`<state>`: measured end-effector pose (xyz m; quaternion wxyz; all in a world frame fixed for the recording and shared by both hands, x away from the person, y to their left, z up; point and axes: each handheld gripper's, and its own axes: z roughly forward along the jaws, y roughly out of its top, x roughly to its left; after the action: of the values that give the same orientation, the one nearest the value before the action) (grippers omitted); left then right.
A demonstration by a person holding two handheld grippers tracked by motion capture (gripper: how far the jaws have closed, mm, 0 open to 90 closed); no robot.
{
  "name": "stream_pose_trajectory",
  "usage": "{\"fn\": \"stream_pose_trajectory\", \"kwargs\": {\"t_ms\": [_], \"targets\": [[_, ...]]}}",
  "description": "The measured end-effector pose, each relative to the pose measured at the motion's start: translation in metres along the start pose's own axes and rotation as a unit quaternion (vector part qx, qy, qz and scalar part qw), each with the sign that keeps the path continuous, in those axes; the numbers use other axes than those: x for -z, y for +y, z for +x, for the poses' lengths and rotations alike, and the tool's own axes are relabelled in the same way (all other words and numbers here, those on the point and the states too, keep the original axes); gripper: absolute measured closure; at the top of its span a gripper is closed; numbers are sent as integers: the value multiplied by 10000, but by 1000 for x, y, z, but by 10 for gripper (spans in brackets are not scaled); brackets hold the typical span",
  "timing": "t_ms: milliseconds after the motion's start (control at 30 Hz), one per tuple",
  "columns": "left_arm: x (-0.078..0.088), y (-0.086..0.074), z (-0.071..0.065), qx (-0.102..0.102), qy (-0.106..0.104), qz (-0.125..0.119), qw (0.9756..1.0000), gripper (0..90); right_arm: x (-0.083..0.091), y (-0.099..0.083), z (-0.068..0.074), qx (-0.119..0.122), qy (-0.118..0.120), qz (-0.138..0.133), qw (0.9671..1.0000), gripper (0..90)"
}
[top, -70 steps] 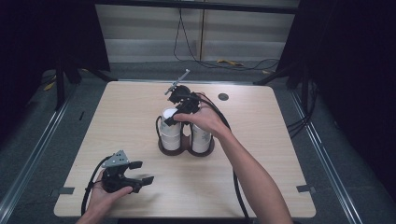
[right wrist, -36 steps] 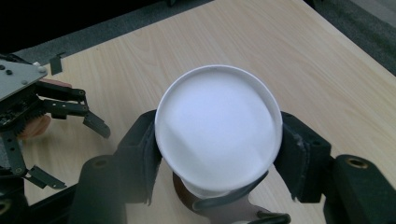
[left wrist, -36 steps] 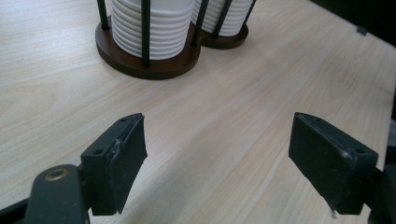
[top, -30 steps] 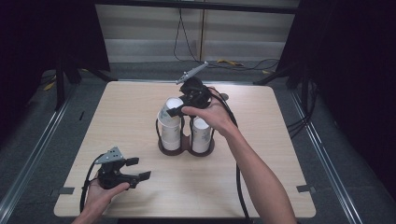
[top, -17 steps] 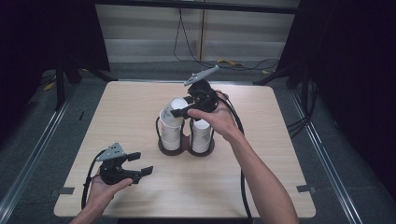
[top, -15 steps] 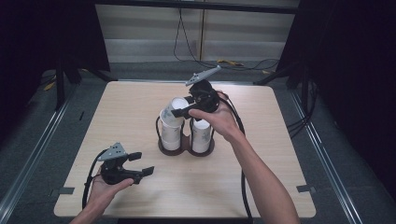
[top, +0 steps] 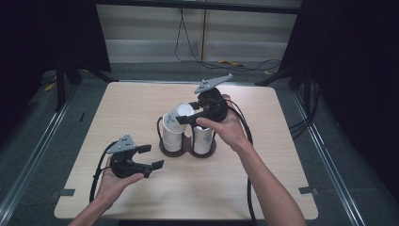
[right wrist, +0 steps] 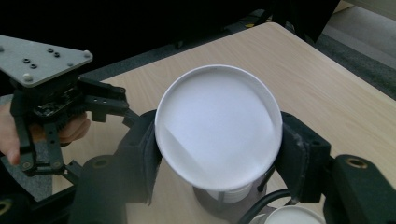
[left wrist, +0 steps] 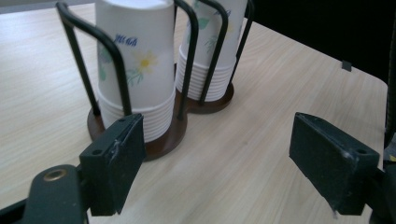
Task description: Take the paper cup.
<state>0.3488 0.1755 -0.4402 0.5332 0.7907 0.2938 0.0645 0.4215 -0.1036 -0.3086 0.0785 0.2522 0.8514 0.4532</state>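
Paper cup [top: 179,115]: clamped in the right tongs [top: 190,113], now lifted and tilted off the left stack, apparently clear of the holder [top: 187,147] at desk [top: 282,155] centre. Left tongs [top: 151,157], at eight o'clock, gape wide and empty, jaws just narrowing slightly.

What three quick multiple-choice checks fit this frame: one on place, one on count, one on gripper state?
1. Where does the cup holder stand?
A. near the table's middle
B. at the far left corner
C. on the floor

2. How many cup stacks does the holder carry?
A. one
B. two
C. four

3. What is the right gripper doing?
A. hanging open over bare table
B. clamped on a cable
C. shut on a paper cup

Key:
1 A, the high view shows it mid-table.
2 B, the left gripper view shows two stacks side by side in the wire frames.
3 C, the right gripper view shows both pads pressing the cup's sides, held tilted above the left stack.
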Motion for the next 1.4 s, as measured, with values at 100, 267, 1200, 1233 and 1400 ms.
{"fn": "stream_pose_trajectory", "kwargs": {"t_ms": [100,267,1200,1233,1400], "targets": [[-2,4,-2,-45,-64,-68,9999,182,4,-5,4,16,32,-30,10000,382],[-5,3,-5,17,-121,-200,9997,174,9,-16,9,-58,65,-96,9999,382],[-10,-8,-17,-98,-470,-397,9981,166,9,-99,31,-654,383,-631,9951,382],[-10,-8,-17,-104,-473,-410,9980,166,9,-102,31,-684,387,-636,9949,382],[-10,-9,-17,-127,-588,-451,9972,179,5,-111,31,-790,481,-769,9927,382]]}}
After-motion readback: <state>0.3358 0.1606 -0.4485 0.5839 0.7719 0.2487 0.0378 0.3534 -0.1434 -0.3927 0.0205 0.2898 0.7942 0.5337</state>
